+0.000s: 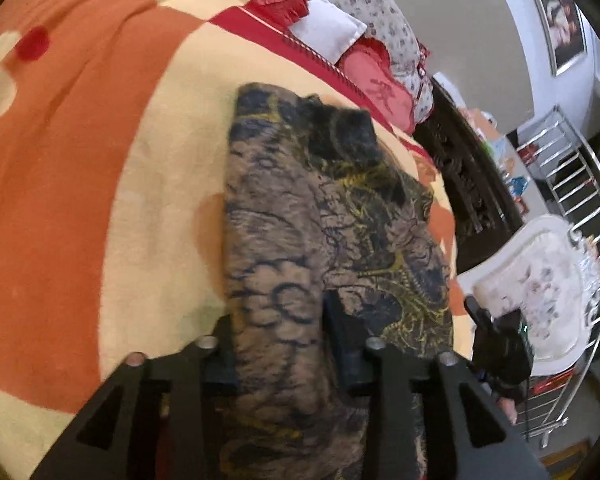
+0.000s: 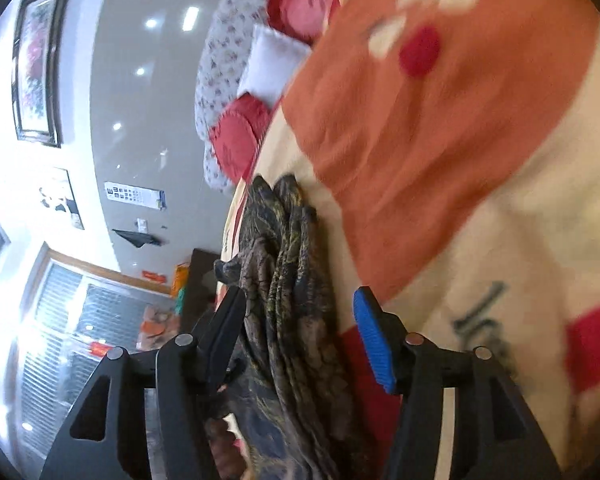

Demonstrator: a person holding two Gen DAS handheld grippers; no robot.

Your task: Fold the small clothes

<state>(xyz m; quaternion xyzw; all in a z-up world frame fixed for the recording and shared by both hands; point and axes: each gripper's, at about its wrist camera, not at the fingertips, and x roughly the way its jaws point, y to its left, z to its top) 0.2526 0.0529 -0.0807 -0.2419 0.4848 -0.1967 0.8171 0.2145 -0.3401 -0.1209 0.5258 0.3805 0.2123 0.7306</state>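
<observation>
A small dark garment with a brown, navy and yellow print [image 1: 320, 216] lies folded lengthwise on an orange and cream blanket [image 1: 80, 168]. My left gripper [image 1: 278, 332] has its near end between its black fingers, which press the cloth from both sides. In the right wrist view the same garment [image 2: 288, 280] hangs in bunched folds between my right gripper's [image 2: 300, 312] fingers. Its jaws stand wide apart, the blue pad [image 2: 370, 340] clear of the cloth. The right gripper also shows at the bed's right edge in the left wrist view [image 1: 500, 340].
Red and floral pillows [image 1: 364, 52] and a white cushion [image 1: 328, 28] lie at the head of the bed. A dark wooden bed frame [image 1: 460, 184], a white ornate chair [image 1: 540, 280] and a metal rack [image 1: 572, 184] stand beside the bed on the right.
</observation>
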